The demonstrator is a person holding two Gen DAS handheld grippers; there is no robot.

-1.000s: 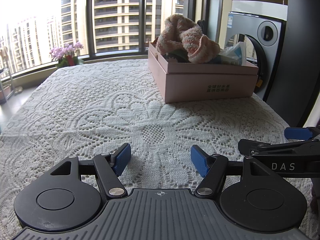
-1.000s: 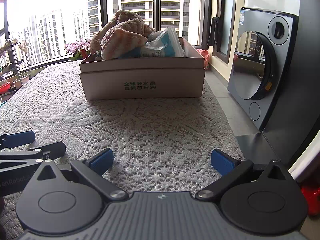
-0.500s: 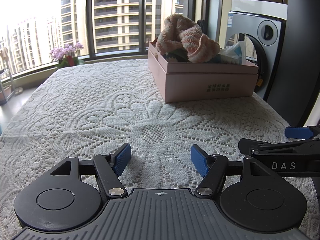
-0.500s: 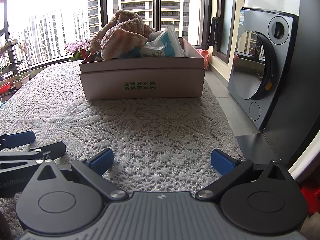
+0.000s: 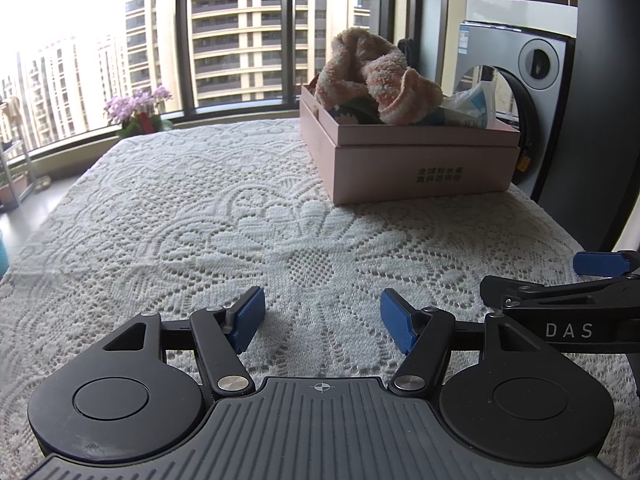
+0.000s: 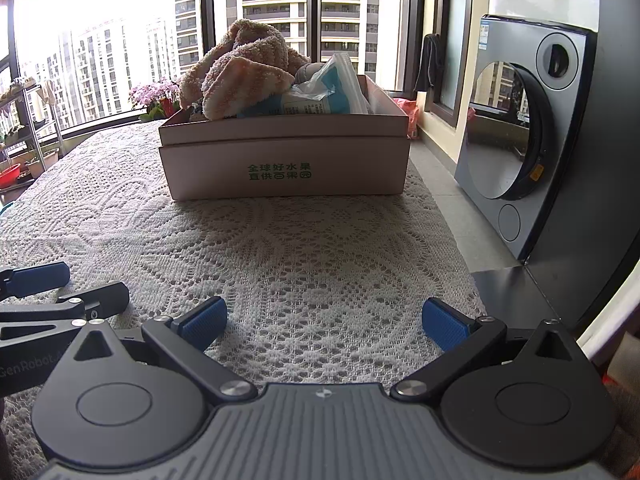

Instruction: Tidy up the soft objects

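Both tongs are hovering low over the lace tabletop (image 5: 200,200), gaping and empty: left tongs (image 5: 322,320), right tongs (image 6: 324,320). Soft bundle (image 6: 244,76) and plastic packet (image 6: 320,92) are sitting in the pink box (image 6: 286,172), well ahead. Judgement: approaching level, pinching the fabric's topmost fold.

left gripper (image 5: 322,320): black linkage arms, two round black discs, ribbed grey centre plate with a small crosshair mark
left gripper fingers (image 5: 245,318): blue ribbed pads on black brackets
pivot screws (image 5: 231,381): round, silver
right gripper (image 6: 325,324): same black and grey build, blue textured pads
markings: white "DAS" on the right gripper's side; grey "GenRobot" lettering on the left gripper's side
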